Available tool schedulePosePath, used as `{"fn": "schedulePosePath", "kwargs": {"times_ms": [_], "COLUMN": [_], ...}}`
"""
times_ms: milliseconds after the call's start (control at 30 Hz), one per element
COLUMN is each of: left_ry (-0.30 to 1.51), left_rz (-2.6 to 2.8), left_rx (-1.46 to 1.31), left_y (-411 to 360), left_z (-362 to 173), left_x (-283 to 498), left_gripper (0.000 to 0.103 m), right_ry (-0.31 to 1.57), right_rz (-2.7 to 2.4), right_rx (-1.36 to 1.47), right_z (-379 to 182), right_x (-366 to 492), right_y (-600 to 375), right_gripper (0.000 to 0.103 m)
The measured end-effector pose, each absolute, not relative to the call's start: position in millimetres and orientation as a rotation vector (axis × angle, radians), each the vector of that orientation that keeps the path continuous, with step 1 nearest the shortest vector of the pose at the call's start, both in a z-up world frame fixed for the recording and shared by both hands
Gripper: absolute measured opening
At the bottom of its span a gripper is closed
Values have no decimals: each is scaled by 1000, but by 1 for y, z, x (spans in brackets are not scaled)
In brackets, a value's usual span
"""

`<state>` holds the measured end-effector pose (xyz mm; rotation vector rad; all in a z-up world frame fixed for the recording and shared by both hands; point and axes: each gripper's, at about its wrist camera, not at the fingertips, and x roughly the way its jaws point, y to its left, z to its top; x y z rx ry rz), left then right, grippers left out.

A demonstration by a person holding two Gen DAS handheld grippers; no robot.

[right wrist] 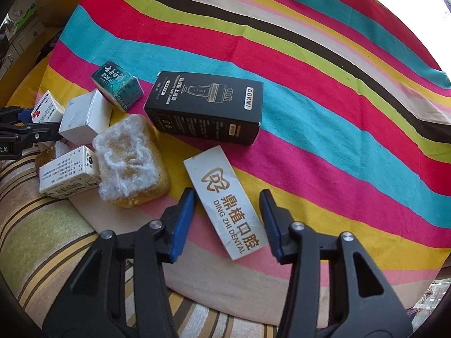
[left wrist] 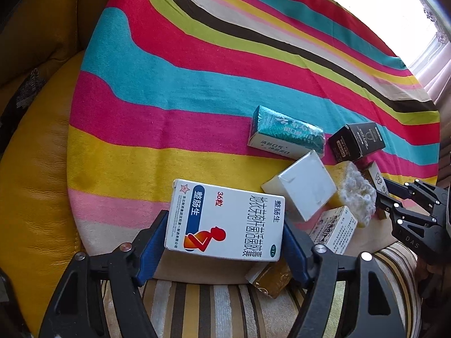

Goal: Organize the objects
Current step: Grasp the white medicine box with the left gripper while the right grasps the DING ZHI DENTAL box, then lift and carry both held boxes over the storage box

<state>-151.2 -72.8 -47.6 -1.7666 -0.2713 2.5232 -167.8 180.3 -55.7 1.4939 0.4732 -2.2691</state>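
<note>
Though unseen left-side, dental box point(right wrist: 227, 205) here

cloth point(left wrist: 197, 84): wavy stripes of red, turquoise, pink, yellow, lime, brown and cream
cushion point(left wrist: 36, 197): mustard yellow, left of frame
seat cover point(right wrist: 42, 225): cream with brown and yellow stripes
medicine box point(left wrist: 225, 222): white, blue band, red-orange figure
small carton point(right wrist: 118, 86): teal and white
tall box point(right wrist: 208, 107): black, pale print
flat box point(right wrist: 225, 202): white, gold lettering
sponge point(right wrist: 129, 160): yellow (white fuzz on top)
finger pads point(right wrist: 183, 222): blue, on black arms
</note>
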Motion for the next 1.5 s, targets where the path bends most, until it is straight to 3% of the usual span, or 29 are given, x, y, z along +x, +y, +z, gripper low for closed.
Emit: {"fn": "schedulePosePath", "kwargs": {"times_ms": [33, 900, 1500], "left_ry": [-270, -303, -248], "left_rz": [2528, 2691, 2619], "left_rx": [-1763, -1464, -1316], "left_y": [-72, -45, 24], "left_z": [-47, 12, 34], "left_x": [-150, -81, -32], "left_gripper": [74, 74, 74], "right_ry": [475, 387, 269], "right_rz": [-2266, -2450, -2593], "right_rx": [1491, 1418, 1376], "right_z": [-55, -9, 21], "right_x": [-166, -108, -40], "right_y": [180, 197, 233], "right_gripper": [34, 34, 34]}}
